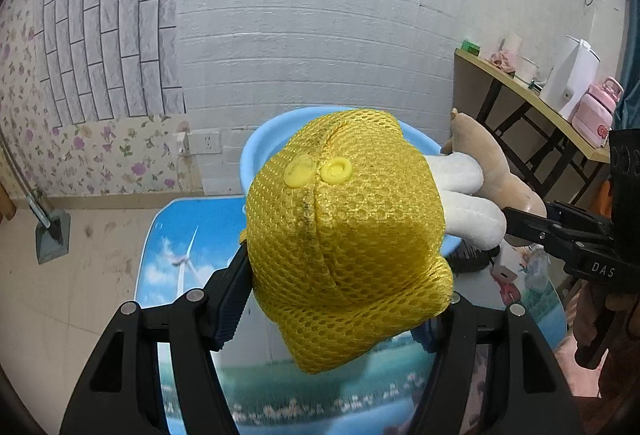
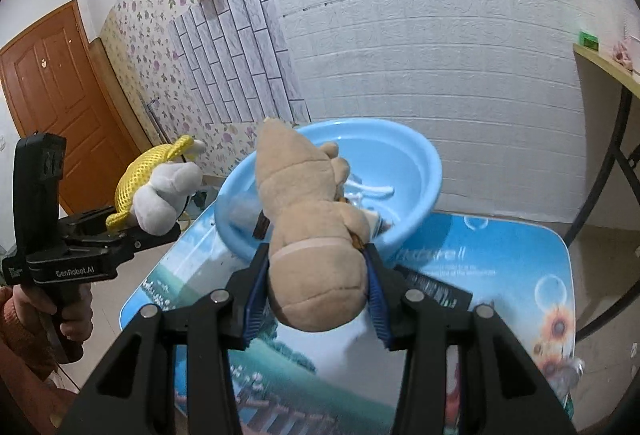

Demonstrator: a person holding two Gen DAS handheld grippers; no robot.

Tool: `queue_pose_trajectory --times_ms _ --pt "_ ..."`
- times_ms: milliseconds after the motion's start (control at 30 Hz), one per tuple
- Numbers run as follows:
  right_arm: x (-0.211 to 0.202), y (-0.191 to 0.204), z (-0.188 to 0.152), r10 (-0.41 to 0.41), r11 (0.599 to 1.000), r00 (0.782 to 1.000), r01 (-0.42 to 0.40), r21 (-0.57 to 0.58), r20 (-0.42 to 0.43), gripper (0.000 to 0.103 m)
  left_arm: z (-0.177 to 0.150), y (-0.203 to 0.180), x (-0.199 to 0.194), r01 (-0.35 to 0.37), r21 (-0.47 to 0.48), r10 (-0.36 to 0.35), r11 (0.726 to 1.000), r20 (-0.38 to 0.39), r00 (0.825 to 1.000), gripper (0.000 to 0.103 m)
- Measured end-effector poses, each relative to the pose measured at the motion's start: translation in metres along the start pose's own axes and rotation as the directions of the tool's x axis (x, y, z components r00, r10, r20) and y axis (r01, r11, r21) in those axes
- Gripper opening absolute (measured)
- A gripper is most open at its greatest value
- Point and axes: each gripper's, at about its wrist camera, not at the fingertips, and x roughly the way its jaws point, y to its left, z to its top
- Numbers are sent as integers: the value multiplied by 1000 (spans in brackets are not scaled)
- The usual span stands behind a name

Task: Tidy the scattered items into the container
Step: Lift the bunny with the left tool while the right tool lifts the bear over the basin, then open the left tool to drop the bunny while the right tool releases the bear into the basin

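**Dual Carry: Delivering Two Soft Toys to the Basin**

While both grippers hold their loads above the table (image 2: 500, 275), the step in hand is transport to the blue basin (image 2: 400, 155). The left gripper (image 1: 348, 299) is clenched on a white plush toy in a yellow mesh garment (image 1: 344, 235); the right gripper (image 2: 316, 283) grasps a tan plush toy (image 2: 312, 227) by its thick lower end. Both toys sit just short of the basin's near rim.

Recommended procedure:
1. Carry each toy forward until its bulk is over the basin interior, clear of the rim.
2. Keep the two grippers apart to prevent the toys snagging on each other.
3. Lower before releasing; the basin already holds items, and a soft toy dropped from height may roll out.
4. Release one side at a time.
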Motion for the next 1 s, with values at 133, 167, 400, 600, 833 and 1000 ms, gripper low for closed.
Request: queue_pose_trajectory --times_ms 133,167,400,600,833,1000 --pt "12 -8 7 -1 1000 1000 1 -3 -3 43 11 0 15 9 8 -9 1000 -5 1000 67" --pt "14 -9 8 1 1000 1000 -1 -4 -7 43 14 -1 20 11 12 -11 1000 -10 1000 67" --pt "40 -18 15 7 1000 999 -7 2 -34 43 25 -6 52 20 49 -17 999 -46 999 68" --pt "57 -27 19 -2 1000 999 3 19 -50 45 30 -8 70 0 63 4 998 -59 998 76" --pt "66 -29 22 -2 999 998 4 33 -66 46 28 -8 67 -1 61 5 998 -58 998 77" --pt "60 -27 19 0 1000 998 2 31 -65 46 21 -10 58 -2 56 5 998 -63 998 77"
